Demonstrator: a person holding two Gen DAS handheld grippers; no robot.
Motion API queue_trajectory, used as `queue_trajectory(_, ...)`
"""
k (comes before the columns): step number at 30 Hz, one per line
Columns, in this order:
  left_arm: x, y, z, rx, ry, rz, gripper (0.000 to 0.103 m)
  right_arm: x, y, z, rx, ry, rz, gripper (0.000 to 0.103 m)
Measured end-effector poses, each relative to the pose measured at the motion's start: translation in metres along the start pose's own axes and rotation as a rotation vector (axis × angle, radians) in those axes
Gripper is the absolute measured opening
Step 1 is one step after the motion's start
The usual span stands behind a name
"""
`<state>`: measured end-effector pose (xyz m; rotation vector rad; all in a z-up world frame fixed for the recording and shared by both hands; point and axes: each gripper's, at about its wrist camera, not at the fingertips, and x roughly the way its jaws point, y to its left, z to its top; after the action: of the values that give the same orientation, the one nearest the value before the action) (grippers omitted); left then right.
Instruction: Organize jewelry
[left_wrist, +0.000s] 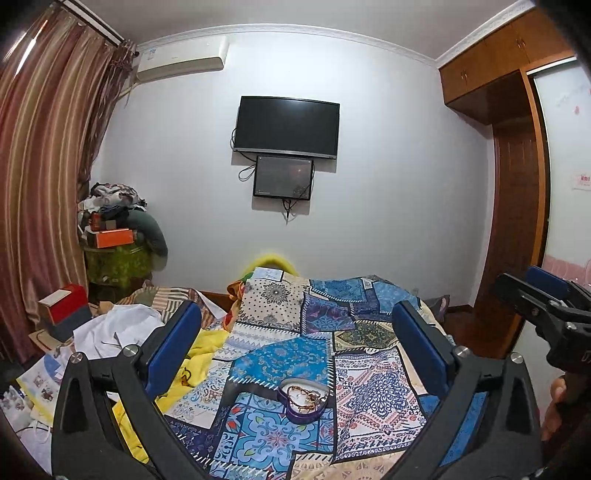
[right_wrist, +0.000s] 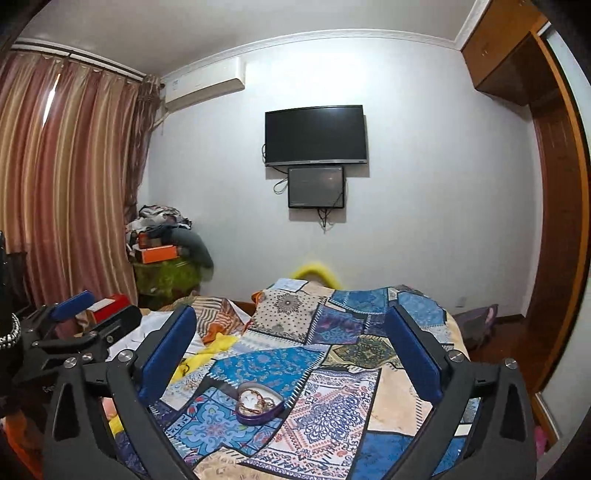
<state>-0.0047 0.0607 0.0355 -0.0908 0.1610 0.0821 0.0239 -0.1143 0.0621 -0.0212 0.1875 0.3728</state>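
A purple heart-shaped jewelry box (left_wrist: 303, 401) lies open on the patterned blue bedspread (left_wrist: 373, 391), with gold chains and bracelets (left_wrist: 307, 396) inside. It also shows in the right wrist view (right_wrist: 258, 405), with the jewelry (right_wrist: 253, 399) in it. My left gripper (left_wrist: 295, 350) is open and empty, raised above the bed with the box between and beyond its blue pads (left_wrist: 173, 347). My right gripper (right_wrist: 291, 347) is open and empty, likewise above the box. The right gripper shows at the right edge of the left wrist view (left_wrist: 546, 302); the left gripper shows at the left of the right wrist view (right_wrist: 85, 317).
White cloth (left_wrist: 118, 328) and yellow fabric (left_wrist: 199, 369) lie on the bed's left side, with papers (left_wrist: 40, 380) and a red box (left_wrist: 64, 308). A pile of clothes and an orange box (left_wrist: 112, 238) stands by the curtain. A wardrobe (left_wrist: 513, 206) is on the right.
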Motion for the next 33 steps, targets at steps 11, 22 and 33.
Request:
queue_trajectory(11,-0.008,-0.008,-0.001,0.017,-0.004,-0.008,0.103,-0.011,-0.004,-0.004,0.003,0.009,0.012,0.101)
queue_trajectory(22,-0.007,-0.012,-0.003,0.028,0.01,-0.014,0.103,-0.012,-0.001,-0.008,-0.004,0.02,0.013,0.101)
queue_trajectory(33,-0.001,-0.013,-0.003,0.03,0.021,-0.022,0.103,-0.011,-0.001,-0.01,-0.006,0.044,0.01,0.101)
